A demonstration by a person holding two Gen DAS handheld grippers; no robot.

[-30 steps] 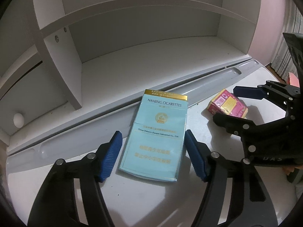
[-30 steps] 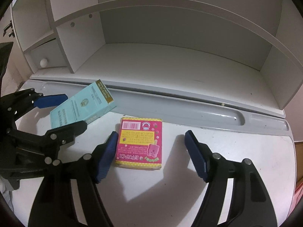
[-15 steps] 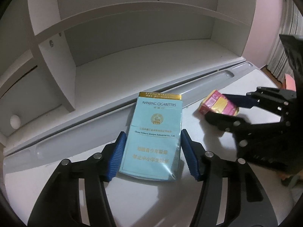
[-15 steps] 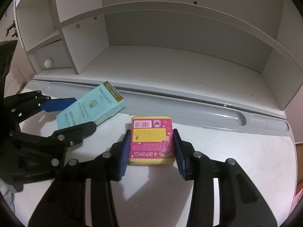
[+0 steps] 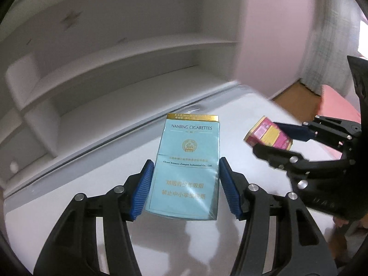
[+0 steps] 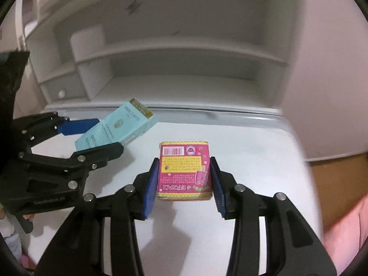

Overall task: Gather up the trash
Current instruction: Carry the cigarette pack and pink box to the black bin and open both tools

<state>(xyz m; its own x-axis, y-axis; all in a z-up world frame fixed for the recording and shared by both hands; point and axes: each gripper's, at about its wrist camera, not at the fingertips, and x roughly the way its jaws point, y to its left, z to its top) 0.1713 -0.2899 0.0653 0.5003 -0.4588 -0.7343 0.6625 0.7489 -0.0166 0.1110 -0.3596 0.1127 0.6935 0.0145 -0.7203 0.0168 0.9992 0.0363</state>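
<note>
My left gripper [image 5: 185,187] is shut on a light blue cigarette pack [image 5: 186,168] with a gold top band and holds it above the white desk. It also shows in the right wrist view [image 6: 115,126], held by the left gripper [image 6: 96,135]. My right gripper [image 6: 184,181] is shut on a pink and yellow snack box [image 6: 184,170], lifted off the desk. In the left wrist view the box [image 5: 268,135] sits in the right gripper [image 5: 276,138] at the right.
A white desk [image 6: 253,161] lies below both grippers, with a white shelf hutch [image 6: 184,69] at its back. A brown floor [image 6: 340,179] and a pink surface [image 5: 338,101] show past the desk's right edge. The background is motion-blurred.
Both grippers closed on their boxes, then lifted them off the desk and pulled back from the hutch. The view has swung to the right.
</note>
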